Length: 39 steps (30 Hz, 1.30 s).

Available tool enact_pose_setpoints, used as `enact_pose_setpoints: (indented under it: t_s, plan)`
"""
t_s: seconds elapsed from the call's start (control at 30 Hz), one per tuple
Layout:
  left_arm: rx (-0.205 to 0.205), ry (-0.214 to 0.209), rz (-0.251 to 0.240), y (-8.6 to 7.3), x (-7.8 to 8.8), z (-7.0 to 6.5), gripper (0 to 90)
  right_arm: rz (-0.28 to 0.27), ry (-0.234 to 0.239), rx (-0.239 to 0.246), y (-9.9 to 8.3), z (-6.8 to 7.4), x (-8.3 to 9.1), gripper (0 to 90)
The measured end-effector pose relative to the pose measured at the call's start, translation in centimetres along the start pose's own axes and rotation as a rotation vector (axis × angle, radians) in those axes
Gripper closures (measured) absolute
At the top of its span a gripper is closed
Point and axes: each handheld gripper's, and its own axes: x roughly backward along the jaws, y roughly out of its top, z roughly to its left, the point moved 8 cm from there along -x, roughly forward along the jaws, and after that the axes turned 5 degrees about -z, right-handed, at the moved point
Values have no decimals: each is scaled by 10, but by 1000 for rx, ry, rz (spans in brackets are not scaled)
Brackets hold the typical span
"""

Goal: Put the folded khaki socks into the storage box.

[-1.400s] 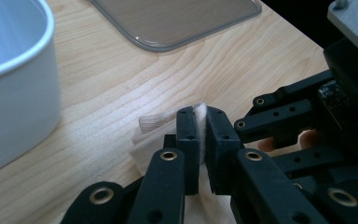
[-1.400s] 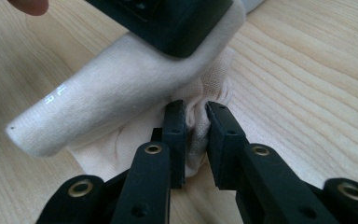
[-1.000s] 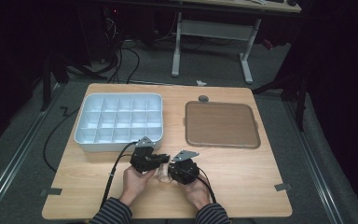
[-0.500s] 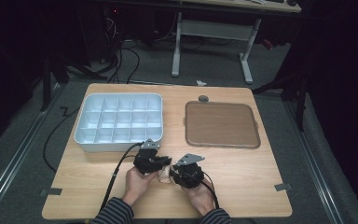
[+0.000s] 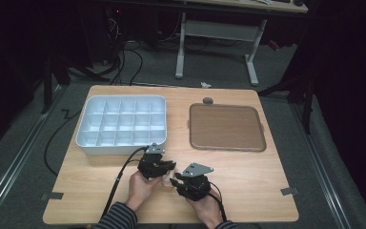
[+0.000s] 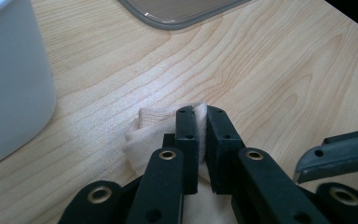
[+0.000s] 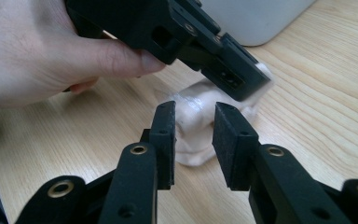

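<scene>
In the high view, a wooden table (image 5: 248,176) carries a white plastic box (image 5: 122,125) split into square compartments and, to the right of the box, a flat brown tray (image 5: 226,127) with rounded corners. In front of the box, near the table's front edge, the left gripper (image 5: 164,169) and the right gripper (image 5: 176,181) meet over a small pale cloth (image 5: 167,180), each in a bare hand with a striped sleeve behind. In the left gripper view, the two black jaws are clamped on a fold of the cream, finely ribbed cloth (image 6: 156,126), which bunches up on the light grained wood just right of the box's smooth white wall (image 6: 14,79); a corner of the tray (image 6: 177,14) lies beyond. In the right gripper view, the matte black jaws stand apart, having just been opening, with the soft cloth (image 7: 196,126) lying between and beyond them, untouched by the pads; the left gripper (image 7: 242,81) pinches its far end, in front of the box (image 7: 256,16).
</scene>
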Motion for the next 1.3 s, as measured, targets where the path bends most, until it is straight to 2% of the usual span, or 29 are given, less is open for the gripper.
enact_pose_setpoints:
  t_s: [0.2, 0.37, 0.43, 0.87, 0.97, 1.1, 1.3]
  plan:
    - [-8, 0, -1, -1, 0, 0, 847, 26, 0, 8, -1, 3, -11, 698]
    - [-2, -6, -1, -1, 0, 1, 848, 54, -2, 11, -9, 0, -16, 829]
    - [-2, -10, -3, -1, 0, 3, 848, 61, -5, 11, -13, -1, -15, 844]
    - [-8, -16, -3, -1, -1, 5, 850, 88, -41, 54, -23, -3, -15, 860]
    - [-21, -13, -3, -2, -2, 5, 851, 96, -42, 57, -25, -4, -15, 861]
    - [-11, -20, -2, -3, -4, 7, 852, 101, -45, 56, -27, -5, -16, 863]
    - [-27, -14, -3, -4, -6, 8, 854, 113, -39, 49, -30, -5, -18, 864]
